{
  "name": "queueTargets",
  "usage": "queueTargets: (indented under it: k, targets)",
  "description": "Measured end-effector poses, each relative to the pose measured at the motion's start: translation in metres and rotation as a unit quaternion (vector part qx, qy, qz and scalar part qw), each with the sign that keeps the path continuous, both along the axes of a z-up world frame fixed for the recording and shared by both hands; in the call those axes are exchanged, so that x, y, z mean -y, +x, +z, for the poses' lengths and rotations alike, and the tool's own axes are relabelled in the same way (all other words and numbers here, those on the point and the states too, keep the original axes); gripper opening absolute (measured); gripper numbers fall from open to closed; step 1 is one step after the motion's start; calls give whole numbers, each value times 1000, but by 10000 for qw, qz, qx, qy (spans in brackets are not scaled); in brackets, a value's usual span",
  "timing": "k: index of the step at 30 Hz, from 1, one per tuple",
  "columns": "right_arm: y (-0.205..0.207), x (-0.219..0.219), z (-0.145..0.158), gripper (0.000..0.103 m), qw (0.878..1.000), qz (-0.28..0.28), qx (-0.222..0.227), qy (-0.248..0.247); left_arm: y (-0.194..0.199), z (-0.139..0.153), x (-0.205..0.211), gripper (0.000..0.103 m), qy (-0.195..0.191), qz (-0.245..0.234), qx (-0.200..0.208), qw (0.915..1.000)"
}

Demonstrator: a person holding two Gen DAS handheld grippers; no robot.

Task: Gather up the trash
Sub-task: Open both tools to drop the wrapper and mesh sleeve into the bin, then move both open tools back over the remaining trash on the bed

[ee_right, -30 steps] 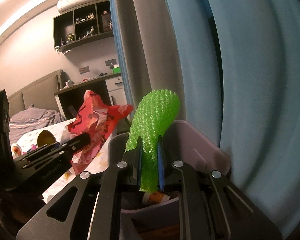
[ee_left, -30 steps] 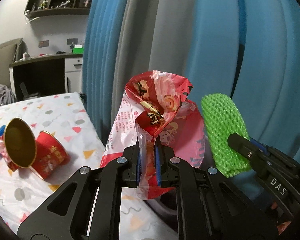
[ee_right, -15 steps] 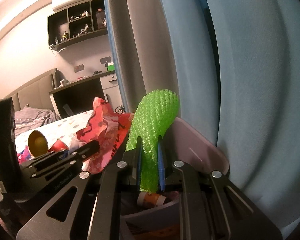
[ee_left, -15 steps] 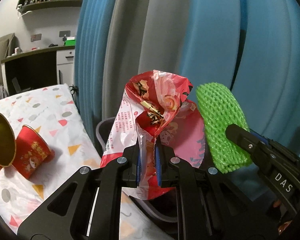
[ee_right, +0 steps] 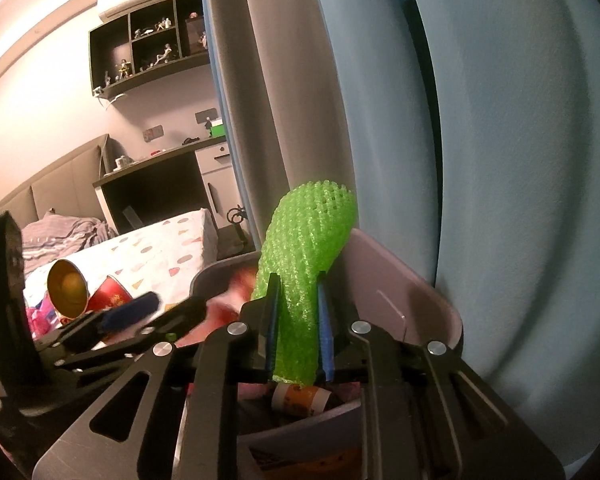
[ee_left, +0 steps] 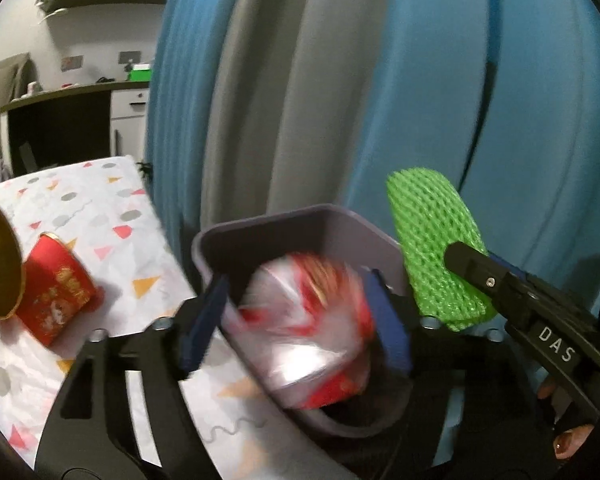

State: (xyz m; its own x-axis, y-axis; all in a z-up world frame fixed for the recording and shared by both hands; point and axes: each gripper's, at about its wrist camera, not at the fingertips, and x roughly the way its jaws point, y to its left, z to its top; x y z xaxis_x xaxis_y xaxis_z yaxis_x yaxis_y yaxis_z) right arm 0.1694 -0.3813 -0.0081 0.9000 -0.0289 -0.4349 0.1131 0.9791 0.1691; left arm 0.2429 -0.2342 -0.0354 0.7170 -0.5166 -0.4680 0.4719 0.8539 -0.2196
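A red-and-white snack wrapper, blurred, drops loose between the wide-apart fingers of my left gripper, whose jaws are opening, into the grey trash bin just below. My right gripper holds a green foam net upright over the same bin; its jaws are opening slightly, with the pads still pressing the net. From the left wrist view the net stands at the bin's right rim. A small rolled wrapper lies inside the bin.
Two red paper cups with gold insides lie on the patterned sheet left of the bin. Blue and grey curtains hang right behind the bin. A desk and wall shelves stand far back.
My left gripper opened and let go of the wrapper, which is dropping into the bin. The bin is now in full view below it. The right gripper kept the foam net over the bin.
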Motion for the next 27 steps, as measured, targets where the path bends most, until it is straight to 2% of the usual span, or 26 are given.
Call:
queueTargets:
  k: [2, 6, 10, 13, 18, 24, 27]
  targets:
    - [1, 0, -2, 22, 10000, -4, -19, -8, -4, 0, -10, 80, -74, 109, 3, 9999]
    - [3, -1, -2, 37, 10000, -45, -1, 1, -12, 3, -31, 85, -80, 469, 42, 9989]
    - [-1, -4, -1, 41, 10000, -80, 52, -3, -26, 7, -53, 88, -39, 856, 188, 9961]
    - [-7, -5, 2, 48, 9998, -140, 131, 11, -33, 11, -69, 88, 17, 1149, 258, 9930]
    - [-19, -9, 8, 54, 9996, -147, 223, 65, -48, 12, -99, 89, 169, 1621, 278, 9862]
    - [-40, -33, 16, 66, 9990, 31, 436, 72, -70, 16, -140, 89, 277, 2087, 299, 9771]
    - [-49, -46, 18, 67, 9985, 188, 491, 128, -84, 20, -160, 89, 362, 2332, 372, 9711]
